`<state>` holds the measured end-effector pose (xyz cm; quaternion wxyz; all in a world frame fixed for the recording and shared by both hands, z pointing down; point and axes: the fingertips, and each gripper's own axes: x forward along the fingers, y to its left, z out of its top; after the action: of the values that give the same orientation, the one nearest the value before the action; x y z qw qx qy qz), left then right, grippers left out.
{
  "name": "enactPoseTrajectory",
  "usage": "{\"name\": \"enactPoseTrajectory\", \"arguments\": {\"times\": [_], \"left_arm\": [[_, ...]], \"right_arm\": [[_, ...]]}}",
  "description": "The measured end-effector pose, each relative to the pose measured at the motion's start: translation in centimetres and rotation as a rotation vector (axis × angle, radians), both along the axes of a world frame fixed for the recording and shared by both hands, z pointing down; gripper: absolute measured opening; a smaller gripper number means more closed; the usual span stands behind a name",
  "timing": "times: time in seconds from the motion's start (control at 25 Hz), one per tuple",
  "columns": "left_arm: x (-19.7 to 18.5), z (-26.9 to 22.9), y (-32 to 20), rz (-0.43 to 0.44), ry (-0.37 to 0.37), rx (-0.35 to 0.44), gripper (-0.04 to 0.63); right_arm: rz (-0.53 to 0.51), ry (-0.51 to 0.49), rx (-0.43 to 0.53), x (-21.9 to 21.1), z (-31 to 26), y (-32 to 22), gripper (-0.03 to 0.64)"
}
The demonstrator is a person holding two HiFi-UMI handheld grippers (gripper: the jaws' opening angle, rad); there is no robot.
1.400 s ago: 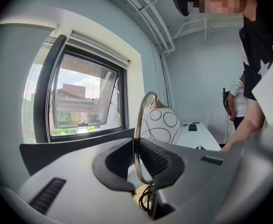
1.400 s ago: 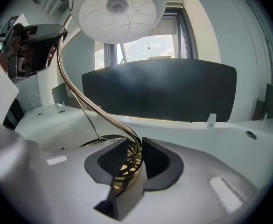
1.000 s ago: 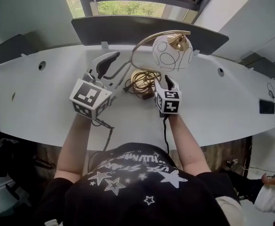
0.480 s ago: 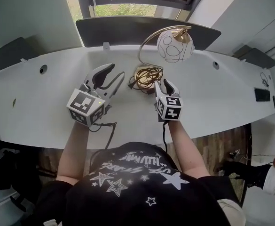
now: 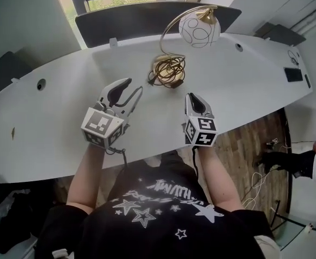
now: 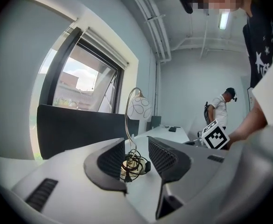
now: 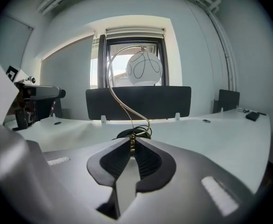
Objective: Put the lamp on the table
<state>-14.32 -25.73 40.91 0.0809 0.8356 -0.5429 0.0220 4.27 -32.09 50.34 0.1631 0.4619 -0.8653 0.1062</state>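
Observation:
The lamp [image 5: 199,28] stands upright on the white table [image 5: 244,80]: a white globe shade with black loops, a curved brass stem, and a base [image 5: 167,72] wrapped in its coiled dark cord. Both grippers are near the front edge, apart from it. My left gripper [image 5: 129,88] is open and empty; in its own view the lamp base [image 6: 134,164] shows far off between the jaws [image 6: 136,142]. My right gripper [image 5: 193,98] has just been closing; its jaws [image 7: 133,142] now meet with nothing between them, and the lamp [image 7: 143,69] stands beyond.
A dark panel [image 5: 130,18] runs along the table's far edge below a window. A small black device [image 5: 294,74] lies at the table's right end. Wooden floor shows to the right. A person [image 6: 220,111] stands in the background of the left gripper view.
Both grippers have drawn back from the lamp toward the table's near edge. The right jaws went from open to closed. The lamp stays standing where it was.

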Motion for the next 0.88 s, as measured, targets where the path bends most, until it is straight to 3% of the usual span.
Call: {"name": "enactPoseTrajectory", "arguments": {"times": [0.32, 0.68, 0.88], "left_arm": [[2.9, 0.5, 4.2, 0.038, -0.065, -0.001, 0.158], [5.9, -0.1, 9.8, -0.042, -0.098, -0.015, 0.15], [8.1, 0.5, 13.4, -0.073, -0.108, -0.038, 0.05]], "right_arm": [[-0.032, 0.017, 0.051, 1.9, -1.3, 4.2, 0.014], [-0.115, -0.088, 0.089, 3.3, -4.3, 10.0, 0.002], [-0.16, -0.145, 0.067, 4.4, -3.7, 13.7, 0.002]]}}
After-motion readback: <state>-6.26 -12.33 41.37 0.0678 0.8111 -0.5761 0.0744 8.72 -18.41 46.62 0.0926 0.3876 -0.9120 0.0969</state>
